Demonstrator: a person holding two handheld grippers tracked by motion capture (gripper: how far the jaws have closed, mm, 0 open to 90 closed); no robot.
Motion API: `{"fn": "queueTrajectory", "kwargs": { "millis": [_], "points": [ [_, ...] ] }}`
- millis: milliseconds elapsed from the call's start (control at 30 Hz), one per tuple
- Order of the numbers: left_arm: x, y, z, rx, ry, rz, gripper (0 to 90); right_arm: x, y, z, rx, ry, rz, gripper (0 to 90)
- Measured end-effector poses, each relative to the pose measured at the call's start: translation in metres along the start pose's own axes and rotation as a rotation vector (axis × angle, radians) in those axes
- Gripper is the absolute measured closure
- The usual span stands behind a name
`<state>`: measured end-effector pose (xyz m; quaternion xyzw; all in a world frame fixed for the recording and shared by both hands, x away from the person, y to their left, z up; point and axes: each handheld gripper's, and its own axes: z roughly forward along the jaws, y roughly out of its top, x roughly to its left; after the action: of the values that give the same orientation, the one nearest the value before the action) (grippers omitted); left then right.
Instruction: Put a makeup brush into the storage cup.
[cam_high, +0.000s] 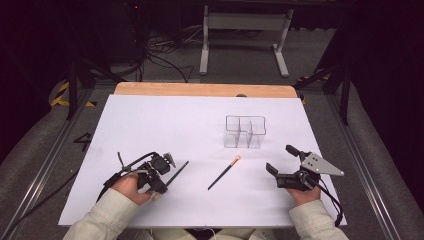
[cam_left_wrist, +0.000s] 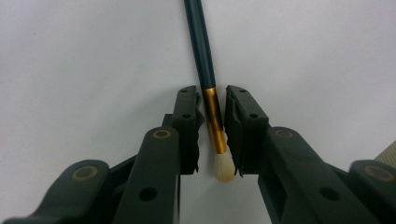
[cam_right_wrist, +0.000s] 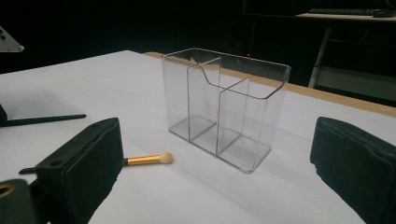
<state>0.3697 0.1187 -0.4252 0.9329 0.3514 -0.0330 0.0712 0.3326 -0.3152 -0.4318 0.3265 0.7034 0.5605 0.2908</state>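
Observation:
A make-up brush (cam_left_wrist: 216, 126) with a dark handle, gold ferrule and cream tip lies on the white table (cam_high: 150, 125). My left gripper (cam_left_wrist: 212, 93) straddles its ferrule. The jaws stand narrow; the left pad is at the ferrule and a thin gap shows on the right. In the high view this brush (cam_high: 178, 172) runs up and right from my left gripper (cam_high: 165, 182). A second, similar brush (cam_high: 225, 172) lies mid-table, its tip (cam_right_wrist: 164, 159) pointing toward the clear organizer (cam_high: 245, 132). My right gripper (cam_high: 281, 159) stands wide open and empty, facing the organizer (cam_right_wrist: 224, 107).
The clear three-compartment organizer stands empty, right of centre. The first brush's handle (cam_right_wrist: 46, 120) shows at the left of the right gripper view. A wooden strip (cam_high: 200, 90) edges the table's far side, with a metal stand (cam_high: 245, 30) and cables on the floor beyond.

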Motion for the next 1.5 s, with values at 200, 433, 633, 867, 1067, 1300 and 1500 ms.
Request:
{"fn": "queueTrajectory", "kwargs": {
  "millis": [200, 433, 633, 867, 1067, 1300, 1500],
  "points": [
    [0.001, 0.0, 0.0, -0.002, 0.015, -0.009, 82.2, 0.0, 0.0, 0.0, 0.001, 0.002, -0.001, 3.3],
    [0.001, 0.0, 0.0, 0.001, 0.02, -0.001, 82.5, 0.0, 0.0, 0.0, 0.005, 0.001, 0.0, 3.3],
    [0.002, 0.0, 0.0, 0.0, 0.011, 0.021, 82.7, 0.0, 0.001, 0.0, 0.008, -0.01, -0.008, 3.3],
    [0.002, -0.001, -0.004, -0.009, -0.007, 0.057, 83.0, 0.001, 0.003, -0.001, 0.015, -0.015, -0.016, 2.5],
    [0.001, -0.002, -0.015, -0.047, -0.003, 0.1, 83.1, 0.003, 0.007, 0.001, 0.038, 0.03, -0.006, 1.3],
    [-0.003, -0.001, -0.028, -0.082, -0.011, 0.206, 83.2, 0.004, 0.016, 0.001, 0.057, 0.071, -0.019, 1.0],
    [-0.008, 0.003, -0.04, -0.093, -0.038, 0.293, 83.2, 0.014, 0.027, 0.002, 0.089, 0.13, -0.08, 10.4]
  ]
}}
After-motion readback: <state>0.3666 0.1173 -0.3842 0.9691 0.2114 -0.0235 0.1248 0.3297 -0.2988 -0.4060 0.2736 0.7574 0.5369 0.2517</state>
